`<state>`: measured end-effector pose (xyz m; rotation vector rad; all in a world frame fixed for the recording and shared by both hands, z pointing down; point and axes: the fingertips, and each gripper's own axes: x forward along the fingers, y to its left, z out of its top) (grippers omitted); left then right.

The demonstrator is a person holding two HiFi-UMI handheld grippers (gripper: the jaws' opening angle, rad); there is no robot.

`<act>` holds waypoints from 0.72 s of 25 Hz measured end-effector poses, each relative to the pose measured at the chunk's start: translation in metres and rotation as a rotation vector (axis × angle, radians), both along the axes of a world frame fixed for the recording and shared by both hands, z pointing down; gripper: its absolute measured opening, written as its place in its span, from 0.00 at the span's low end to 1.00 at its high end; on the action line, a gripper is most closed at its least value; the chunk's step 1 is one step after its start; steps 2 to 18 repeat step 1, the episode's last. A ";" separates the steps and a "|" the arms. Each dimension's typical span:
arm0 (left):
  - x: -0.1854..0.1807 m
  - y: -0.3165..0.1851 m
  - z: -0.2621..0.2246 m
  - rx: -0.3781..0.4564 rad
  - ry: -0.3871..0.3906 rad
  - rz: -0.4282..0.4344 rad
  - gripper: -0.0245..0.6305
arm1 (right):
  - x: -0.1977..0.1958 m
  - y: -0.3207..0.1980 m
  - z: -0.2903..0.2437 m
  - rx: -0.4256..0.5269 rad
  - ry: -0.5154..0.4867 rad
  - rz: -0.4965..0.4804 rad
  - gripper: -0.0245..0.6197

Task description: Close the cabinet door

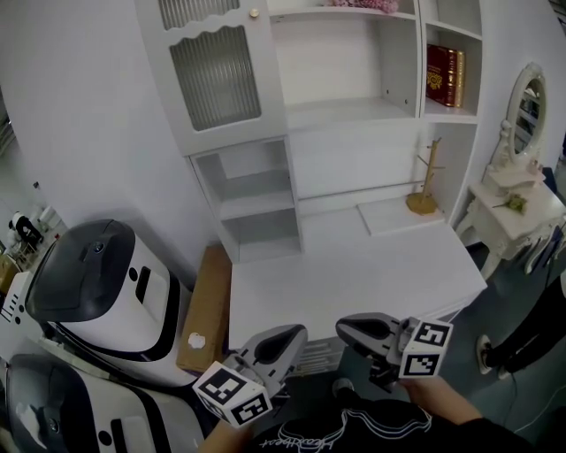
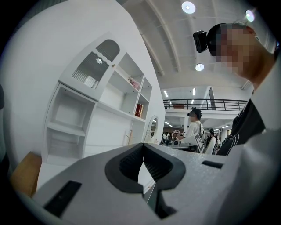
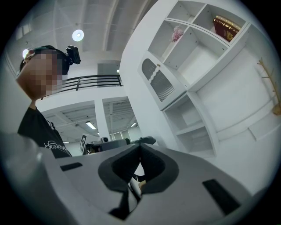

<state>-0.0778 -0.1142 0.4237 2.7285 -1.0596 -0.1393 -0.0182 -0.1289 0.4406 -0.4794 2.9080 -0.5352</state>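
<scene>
Bystander (image 2: 193, 126); left gripper view only

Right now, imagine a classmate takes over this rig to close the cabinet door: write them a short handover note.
Left tool: shut, empty, held low in front of the desk.
Right tool: shut, empty, beside it.
Cabinet door: upper left above the desk, ribbed glass, knob at its right edge; neither tool touches it.
Done: the door looks flush with its frame, apparently closed.
Left: probably only to confirm it is seated; if not, press near the knob.
</scene>
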 end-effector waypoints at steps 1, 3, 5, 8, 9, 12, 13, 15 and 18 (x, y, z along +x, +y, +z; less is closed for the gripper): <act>-0.001 0.000 0.001 -0.001 -0.003 0.000 0.04 | -0.002 0.001 0.001 0.001 0.000 -0.001 0.05; -0.001 0.000 0.001 -0.001 -0.003 0.000 0.04 | -0.002 0.001 0.001 0.001 0.000 -0.001 0.05; -0.001 0.000 0.001 -0.001 -0.003 0.000 0.04 | -0.002 0.001 0.001 0.001 0.000 -0.001 0.05; -0.001 0.000 0.001 -0.001 -0.003 0.000 0.04 | -0.002 0.001 0.001 0.001 0.000 -0.001 0.05; -0.001 0.000 0.001 -0.001 -0.003 0.000 0.04 | -0.002 0.001 0.001 0.001 0.000 -0.001 0.05; -0.001 0.000 0.001 -0.001 -0.003 0.000 0.04 | -0.002 0.001 0.001 0.001 0.000 -0.001 0.05; -0.001 0.000 0.001 -0.001 -0.003 0.000 0.04 | -0.002 0.001 0.001 0.001 0.000 -0.001 0.05; -0.001 0.000 0.001 -0.001 -0.003 0.000 0.04 | -0.002 0.001 0.001 0.001 0.000 -0.001 0.05; -0.001 0.000 0.001 -0.001 -0.003 0.000 0.04 | -0.002 0.001 0.001 0.001 0.000 -0.001 0.05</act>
